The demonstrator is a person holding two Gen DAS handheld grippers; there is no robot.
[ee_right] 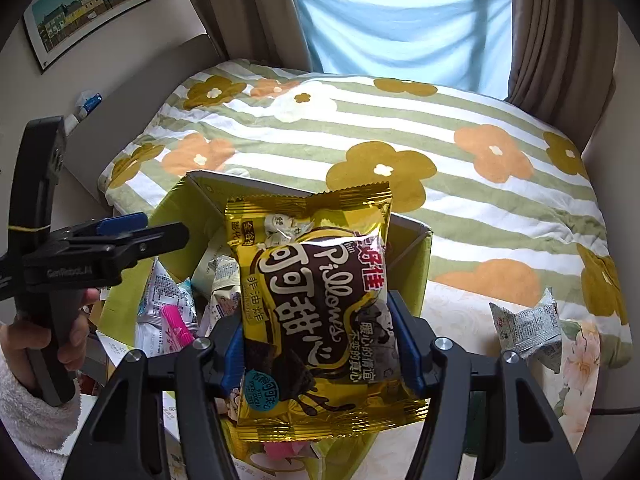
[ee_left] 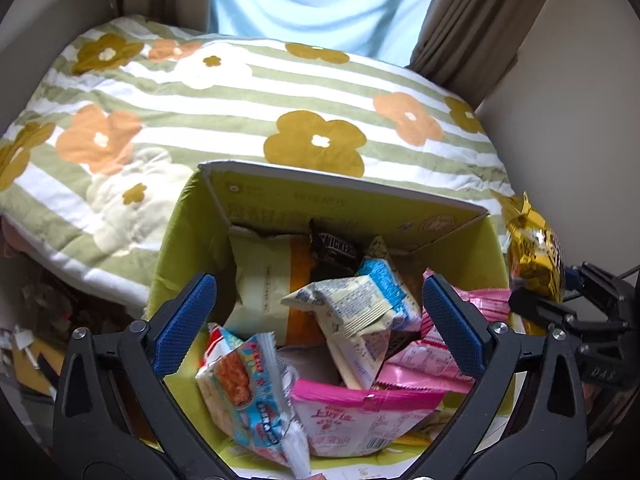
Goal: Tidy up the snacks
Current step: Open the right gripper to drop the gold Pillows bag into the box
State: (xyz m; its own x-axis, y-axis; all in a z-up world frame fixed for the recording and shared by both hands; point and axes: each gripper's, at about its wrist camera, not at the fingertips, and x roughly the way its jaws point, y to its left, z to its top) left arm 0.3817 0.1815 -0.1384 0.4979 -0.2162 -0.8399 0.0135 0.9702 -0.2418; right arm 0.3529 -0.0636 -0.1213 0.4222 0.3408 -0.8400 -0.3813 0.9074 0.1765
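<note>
- right wrist view: right gripper (ee_right: 320, 344) is clamping a crinkly gold foil snack bag (ee_right: 320, 304) between its blue pads, holding it over the yellow-green cardboard box (ee_right: 416, 264).
- left gripper (ee_left: 316, 320) is hanging above the same box (ee_left: 180, 240) with its ribbed blue pads spread wide and nothing between them.
- a hand (ee_right: 70, 340) in a fluffy white sleeve is gripping the left gripper's handle.
- glossy pink, white and blue packets are lying heaped inside the box.
- a small grey-white packet (ee_right: 528, 328) is lying apart on the striped flowered quilt (ee_right: 400, 128).
</note>
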